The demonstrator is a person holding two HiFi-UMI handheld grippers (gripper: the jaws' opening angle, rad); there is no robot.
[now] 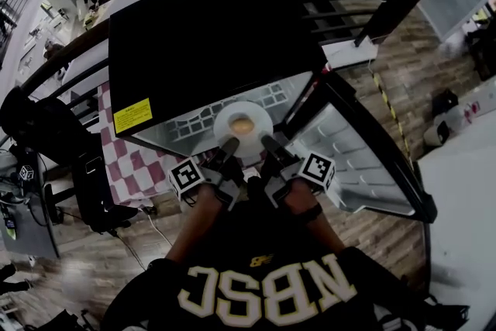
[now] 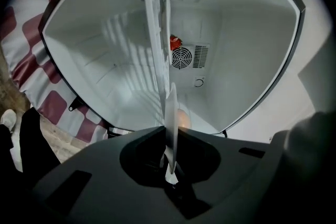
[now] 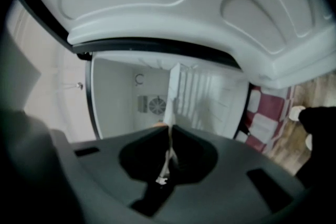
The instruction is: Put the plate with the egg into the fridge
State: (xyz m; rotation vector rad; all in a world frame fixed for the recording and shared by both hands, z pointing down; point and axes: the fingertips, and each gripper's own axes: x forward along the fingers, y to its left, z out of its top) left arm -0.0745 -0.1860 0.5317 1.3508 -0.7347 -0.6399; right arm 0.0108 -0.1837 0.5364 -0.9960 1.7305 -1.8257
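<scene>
A white plate (image 1: pixel 242 125) with a brownish egg (image 1: pixel 241 125) on it hangs level at the mouth of a small black fridge (image 1: pixel 201 35). My left gripper (image 1: pixel 230 145) is shut on the plate's near-left rim, and my right gripper (image 1: pixel 267 142) is shut on its near-right rim. In the left gripper view the plate (image 2: pixel 170 128) shows edge-on between the jaws of the left gripper (image 2: pixel 171 136), with the egg (image 2: pixel 182 117) just past it. The right gripper view shows the right gripper (image 3: pixel 170 134) pinching the plate's thin rim (image 3: pixel 167 157). Ahead is the white fridge interior (image 2: pixel 105 50) with its wire shelf (image 2: pixel 155 34).
The fridge door (image 1: pixel 364 159) stands open to the right, close beside my right gripper. A fan grille (image 2: pixel 181 57) and a small red thing (image 2: pixel 175 42) sit on the back wall. A red-and-white checked cloth (image 1: pixel 136 167) lies left of the fridge, with black railing behind.
</scene>
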